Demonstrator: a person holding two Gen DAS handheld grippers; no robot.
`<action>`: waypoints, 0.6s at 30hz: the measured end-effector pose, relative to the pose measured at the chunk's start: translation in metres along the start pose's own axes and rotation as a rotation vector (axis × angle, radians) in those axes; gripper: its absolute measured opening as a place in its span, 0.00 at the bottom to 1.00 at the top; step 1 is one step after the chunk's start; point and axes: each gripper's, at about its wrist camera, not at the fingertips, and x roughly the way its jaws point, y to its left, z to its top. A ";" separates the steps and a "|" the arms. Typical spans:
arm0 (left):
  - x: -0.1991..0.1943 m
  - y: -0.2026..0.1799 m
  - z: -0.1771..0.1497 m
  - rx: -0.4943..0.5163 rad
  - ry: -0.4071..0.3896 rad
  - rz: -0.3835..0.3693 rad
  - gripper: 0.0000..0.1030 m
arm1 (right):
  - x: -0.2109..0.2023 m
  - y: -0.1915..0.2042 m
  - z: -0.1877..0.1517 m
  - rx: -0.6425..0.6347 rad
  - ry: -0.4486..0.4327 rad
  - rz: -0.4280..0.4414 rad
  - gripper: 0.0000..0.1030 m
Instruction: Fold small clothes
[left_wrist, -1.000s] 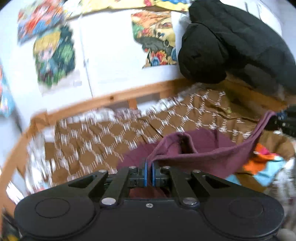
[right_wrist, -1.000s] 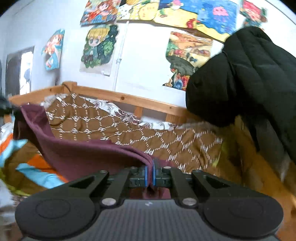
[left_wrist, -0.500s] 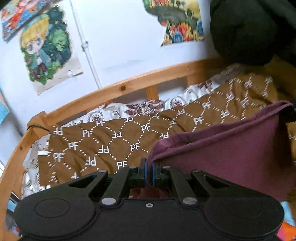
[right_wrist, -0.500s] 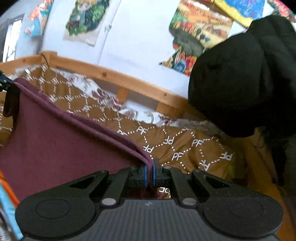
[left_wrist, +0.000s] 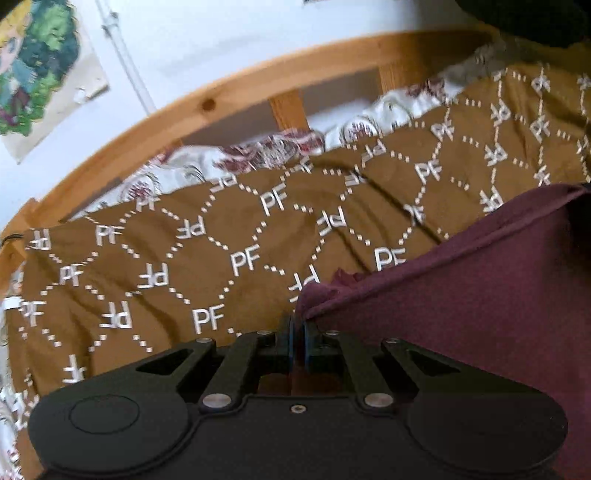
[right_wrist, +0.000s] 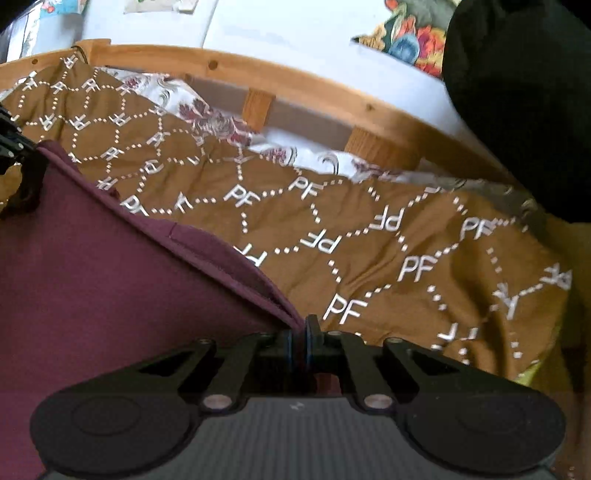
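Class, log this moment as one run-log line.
left gripper: shut on maroon garment | right gripper: shut on maroon garment | garment: stretched between grippers above brown bedspread

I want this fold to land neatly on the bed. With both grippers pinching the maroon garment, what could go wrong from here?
The left gripper and right gripper each pinch only a thin corner of the maroon garment, so one could slip. The brown quilt is rumpled, so the cloth might land creased.
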 end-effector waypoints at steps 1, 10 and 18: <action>0.006 0.001 -0.001 -0.005 0.013 -0.013 0.06 | 0.006 -0.002 -0.001 0.014 0.006 0.011 0.08; 0.023 0.024 -0.008 -0.059 0.024 -0.104 0.40 | 0.023 -0.018 -0.008 0.075 0.004 0.044 0.34; -0.009 0.046 -0.012 -0.051 -0.081 -0.153 0.94 | 0.002 -0.047 -0.016 0.218 -0.057 0.013 0.84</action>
